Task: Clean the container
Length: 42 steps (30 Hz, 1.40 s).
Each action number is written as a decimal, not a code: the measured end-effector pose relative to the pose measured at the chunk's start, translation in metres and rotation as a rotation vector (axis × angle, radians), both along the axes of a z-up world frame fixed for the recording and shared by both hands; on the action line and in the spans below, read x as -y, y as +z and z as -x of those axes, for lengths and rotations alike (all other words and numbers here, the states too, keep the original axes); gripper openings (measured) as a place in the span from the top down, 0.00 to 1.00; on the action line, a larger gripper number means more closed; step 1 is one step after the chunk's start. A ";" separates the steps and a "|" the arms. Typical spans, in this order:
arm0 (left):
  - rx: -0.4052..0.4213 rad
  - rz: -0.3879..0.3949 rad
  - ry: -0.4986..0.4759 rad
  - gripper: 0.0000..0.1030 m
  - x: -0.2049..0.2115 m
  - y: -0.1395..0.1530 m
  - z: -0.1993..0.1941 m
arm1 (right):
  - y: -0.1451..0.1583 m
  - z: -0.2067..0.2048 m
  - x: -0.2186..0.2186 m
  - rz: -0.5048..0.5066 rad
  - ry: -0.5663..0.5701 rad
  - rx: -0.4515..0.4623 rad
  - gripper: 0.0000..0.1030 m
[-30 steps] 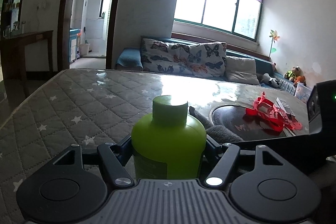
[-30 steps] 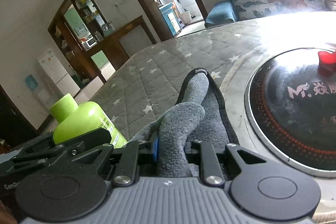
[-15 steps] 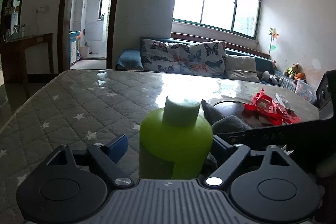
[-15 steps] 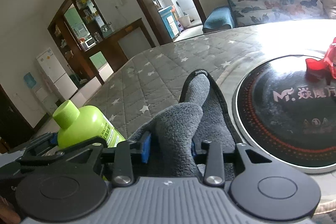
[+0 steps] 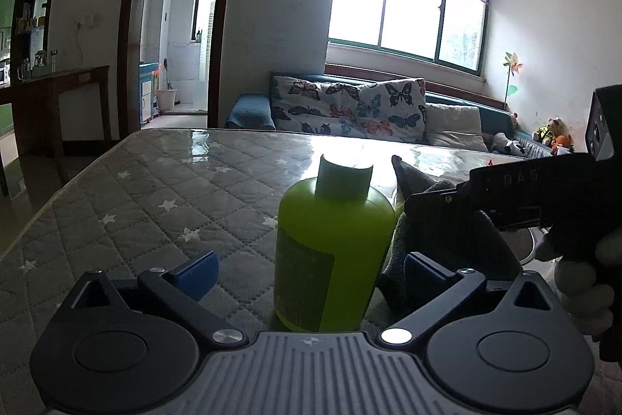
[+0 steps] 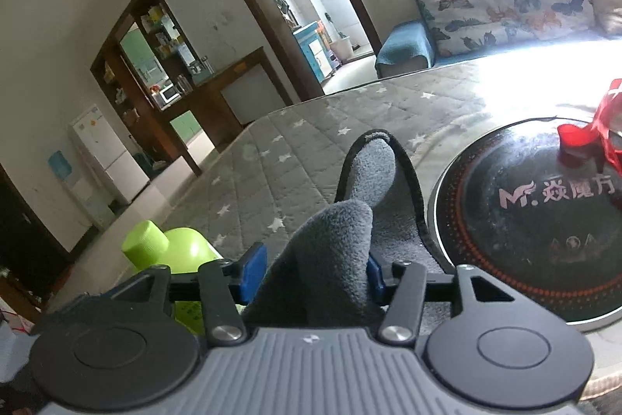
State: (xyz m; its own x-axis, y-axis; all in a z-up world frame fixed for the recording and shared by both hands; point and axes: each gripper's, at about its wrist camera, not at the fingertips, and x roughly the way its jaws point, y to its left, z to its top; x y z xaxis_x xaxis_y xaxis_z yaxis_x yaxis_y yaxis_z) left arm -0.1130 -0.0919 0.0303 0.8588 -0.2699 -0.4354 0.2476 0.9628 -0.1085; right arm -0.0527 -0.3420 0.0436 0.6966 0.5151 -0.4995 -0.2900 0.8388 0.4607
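Note:
A green bottle (image 5: 330,244) with a pale green cap stands upright on the quilted grey table cover (image 5: 163,197). My left gripper (image 5: 311,269) is open, its blue pads apart on either side of the bottle and not touching it. The bottle also shows at the lower left of the right wrist view (image 6: 171,251). My right gripper (image 6: 311,269) has its jaws around a bunched grey cloth (image 6: 338,251), which trails forward over the table. The right gripper body shows in the left wrist view (image 5: 536,197), right of the bottle.
A round black induction hob (image 6: 544,220) is set in the table at the right, with a red ribbon-like item (image 6: 598,135) on it. A sofa with butterfly cushions (image 5: 350,107) stands behind the table. A doorway (image 5: 175,45) and dark shelves are at the left.
My left gripper has opened and let go of the green bottle, which now stands free on the table. My right gripper's jaws have widened a little around the cloth.

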 end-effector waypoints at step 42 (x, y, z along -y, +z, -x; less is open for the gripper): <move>-0.113 -0.070 0.055 0.00 0.001 -0.031 -0.010 | -0.001 0.029 -0.009 0.159 0.027 -0.012 0.60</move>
State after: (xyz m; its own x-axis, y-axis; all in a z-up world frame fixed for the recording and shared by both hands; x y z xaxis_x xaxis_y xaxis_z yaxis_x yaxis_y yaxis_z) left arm -0.1035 -0.0925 -0.0008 0.8159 -0.1889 -0.5464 0.1839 0.9808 -0.0645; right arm -0.0817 -0.3332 0.0429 0.6768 0.4474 -0.5846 -0.3087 0.8934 0.3264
